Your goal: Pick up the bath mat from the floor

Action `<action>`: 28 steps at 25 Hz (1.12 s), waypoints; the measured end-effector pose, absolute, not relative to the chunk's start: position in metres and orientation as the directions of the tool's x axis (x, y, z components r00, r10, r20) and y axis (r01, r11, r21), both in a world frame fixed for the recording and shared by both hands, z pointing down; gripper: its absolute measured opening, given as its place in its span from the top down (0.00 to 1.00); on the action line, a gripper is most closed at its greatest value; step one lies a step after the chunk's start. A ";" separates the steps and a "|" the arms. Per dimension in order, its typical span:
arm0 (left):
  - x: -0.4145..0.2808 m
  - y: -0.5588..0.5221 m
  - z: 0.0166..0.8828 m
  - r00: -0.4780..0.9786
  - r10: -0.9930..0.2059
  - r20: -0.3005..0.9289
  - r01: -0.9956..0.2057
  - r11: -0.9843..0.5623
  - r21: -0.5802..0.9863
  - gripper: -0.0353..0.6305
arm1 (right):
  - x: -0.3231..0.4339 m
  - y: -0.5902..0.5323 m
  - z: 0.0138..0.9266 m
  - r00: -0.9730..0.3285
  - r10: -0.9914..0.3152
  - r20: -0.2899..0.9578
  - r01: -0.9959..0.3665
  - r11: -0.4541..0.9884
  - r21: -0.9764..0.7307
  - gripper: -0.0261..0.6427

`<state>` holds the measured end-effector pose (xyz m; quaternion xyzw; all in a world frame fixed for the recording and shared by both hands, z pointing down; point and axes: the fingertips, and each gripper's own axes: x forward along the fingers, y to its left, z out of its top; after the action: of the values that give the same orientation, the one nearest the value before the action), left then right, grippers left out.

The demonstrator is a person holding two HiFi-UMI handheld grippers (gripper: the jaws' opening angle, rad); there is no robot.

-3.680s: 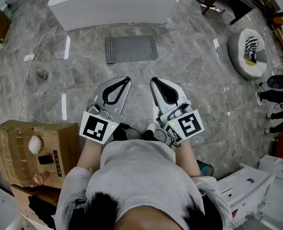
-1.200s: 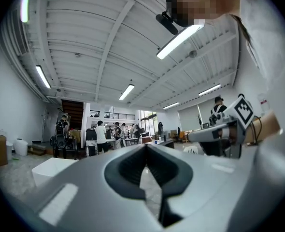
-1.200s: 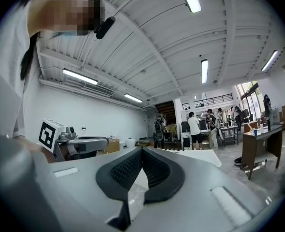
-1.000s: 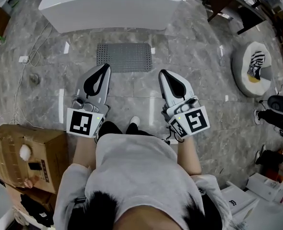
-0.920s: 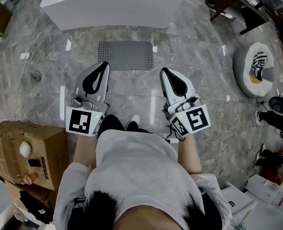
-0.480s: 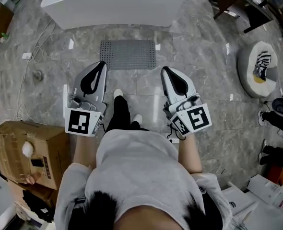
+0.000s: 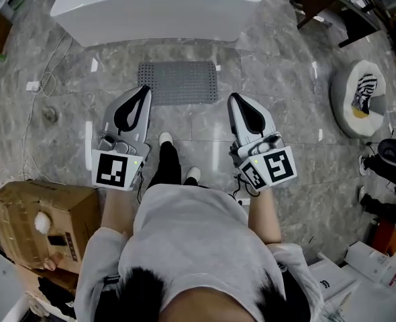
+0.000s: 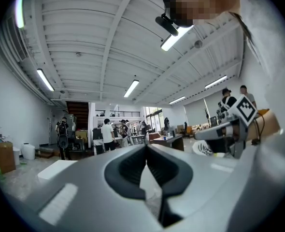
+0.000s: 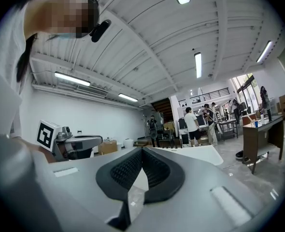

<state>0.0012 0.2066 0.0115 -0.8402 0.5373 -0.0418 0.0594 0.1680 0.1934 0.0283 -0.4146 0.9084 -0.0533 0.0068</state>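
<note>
The person stands on a grey marble-look tiled floor (image 7: pixel 278 79) with both tools held out level in front of the waist. The left gripper (image 7: pixel 145 88), a grey two-jaw thing with black padded insides, has its jaws pressed together with nothing between them. Its own view just shows the closed tips and a big workshop hall beyond. Same deal with the right gripper (image 7: pixel 233 97): jaws closed tight, empty. Each one carries a black-and-white marker cube (image 7: pixel 114 170) at the back end, by the person's forearms.

The bath mat (image 7: pixel 179 82), a grey rectangular rubber one with a dotted surface, lies flat on the floor right in front of a big white rectangular tub (image 7: pixel 158 5). In the head view it sits between and just ahead of the two gripper tips. The left tip overlaps its near left corner in the picture, but neither gripper touches it, as both are up in the air. The person's white-toed shoes (image 7: pixel 165 138) are on the tiles near the mat's near edge, one foot ahead of the other.

Off to the left there's a beat-up brown cardboard box (image 7: pixel 30 210), and to the right a round white cushion (image 7: pixel 356 96) with something striped on it.
</note>
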 end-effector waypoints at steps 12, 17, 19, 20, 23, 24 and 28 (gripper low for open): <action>-0.070 0.093 0.007 0.450 -0.893 -0.020 -0.884 -0.442 -0.152 0.94 | 0.106 0.090 0.026 -0.614 -0.789 0.035 -0.787 0.608 -0.099 0.96; -0.090 0.059 0.014 0.466 -0.885 -0.007 -0.876 -0.459 -0.149 0.94 | 0.088 0.060 0.030 -0.597 -0.801 0.048 -0.801 0.590 -0.105 0.96; -0.096 0.050 0.016 0.472 -0.882 0.001 -0.873 -0.467 -0.143 0.94 | 0.082 0.052 0.031 -0.588 -0.807 0.052 -0.807 0.581 -0.110 0.96; -0.100 0.046 0.017 0.474 -0.880 0.003 -0.871 -0.470 -0.142 0.94 | 0.080 0.049 0.032 -0.583 -0.811 0.052 -0.810 0.575 -0.112 0.96; -0.106 0.035 0.021 0.481 -0.877 0.006 -0.868 -0.477 -0.139 0.94 | 0.076 0.040 0.033 -0.569 -0.821 0.055 -0.820 0.560 -0.114 0.96; -0.108 0.031 0.022 0.483 -0.876 0.006 -0.867 -0.479 -0.135 0.94 | 0.075 0.038 0.034 -0.565 -0.823 0.058 -0.823 0.557 -0.115 0.96; -0.109 0.018 0.026 0.488 -0.873 0.011 -0.866 -0.486 -0.116 0.94 | 0.078 0.029 0.038 -0.552 -0.831 0.069 -0.832 0.543 -0.114 0.96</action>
<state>-0.1093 0.0184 0.0264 -0.8613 0.5047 -0.0341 0.0474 0.0779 0.0292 0.0375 -0.4734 0.8783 -0.0669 -0.0034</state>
